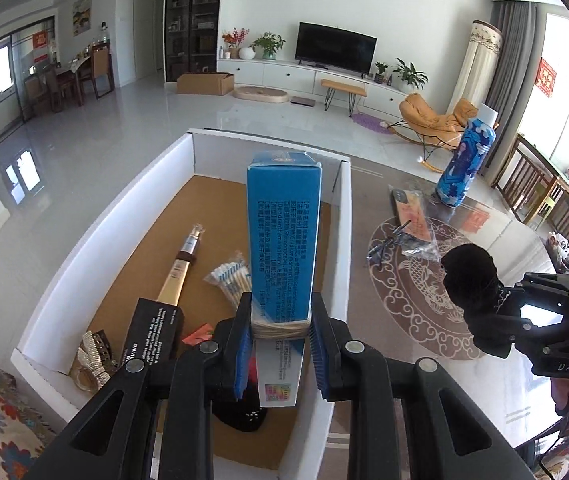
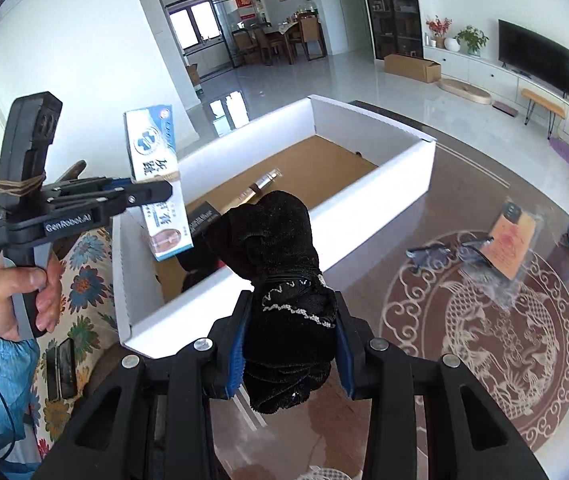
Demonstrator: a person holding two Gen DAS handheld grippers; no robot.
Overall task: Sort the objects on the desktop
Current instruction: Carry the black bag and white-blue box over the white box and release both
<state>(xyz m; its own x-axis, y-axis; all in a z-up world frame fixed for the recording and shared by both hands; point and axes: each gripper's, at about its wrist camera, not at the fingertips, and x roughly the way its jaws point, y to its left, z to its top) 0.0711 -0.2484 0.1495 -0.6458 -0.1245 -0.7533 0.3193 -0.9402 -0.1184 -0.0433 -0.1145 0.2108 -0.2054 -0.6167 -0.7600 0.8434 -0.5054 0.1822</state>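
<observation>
My left gripper [image 1: 281,340] is shut on a tall blue carton [image 1: 280,236] with rubber bands round its lower part, held above the white cardboard box [image 1: 96,236]. From the right wrist view the same carton [image 2: 160,184] hangs in the left gripper [image 2: 156,190] over the box's near corner [image 2: 124,280]. My right gripper [image 2: 290,344] is shut on a bundle of black cloth [image 2: 284,280] with white stitching, just outside the box's long wall. In the left wrist view that black cloth [image 1: 470,276] sits at the right, over the table.
Inside the box lie a slim bottle [image 1: 182,260], a packet of swabs [image 1: 230,276], a black carton [image 1: 152,328] and a sparkly item [image 1: 92,356]. On the patterned glass table [image 2: 504,340] are glasses [image 2: 444,250], a bagged card [image 2: 512,240] and a blue bottle [image 1: 464,160].
</observation>
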